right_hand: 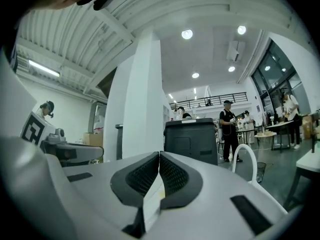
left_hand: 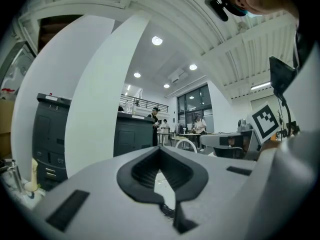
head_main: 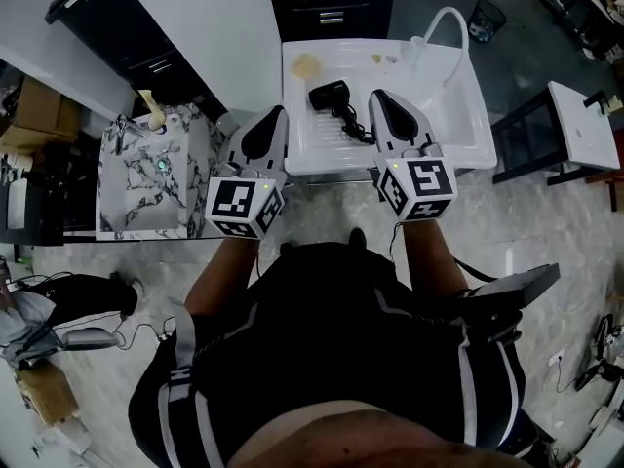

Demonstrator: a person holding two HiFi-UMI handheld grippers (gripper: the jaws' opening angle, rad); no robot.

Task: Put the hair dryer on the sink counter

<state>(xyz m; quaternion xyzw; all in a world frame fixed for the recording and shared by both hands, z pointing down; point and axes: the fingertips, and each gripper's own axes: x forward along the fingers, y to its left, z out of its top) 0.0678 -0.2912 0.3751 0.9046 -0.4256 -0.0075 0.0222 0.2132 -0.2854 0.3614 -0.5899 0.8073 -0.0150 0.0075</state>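
A black hair dryer [head_main: 330, 95] lies on the ribbed drainboard of the white sink counter [head_main: 304, 149], its black cord [head_main: 351, 123] coiled beside it. My left gripper [head_main: 280, 115] hangs at the counter's front left corner, jaws together and empty. My right gripper [head_main: 375, 97] is just right of the dryer and its cord, tips meeting, nothing held. In the left gripper view the left gripper [left_hand: 160, 148] shows its pads closed to a point. The right gripper view shows the right gripper [right_hand: 159, 154] the same way. Both cameras look out level across the room.
A white curved faucet [head_main: 450, 22] rises at the counter's back right by the basin [head_main: 439, 105]. A yellow sponge [head_main: 306, 64] lies at the back left. A marble washbasin [head_main: 141, 178] stands to the left, a white table [head_main: 583, 125] to the right. People stand far off.
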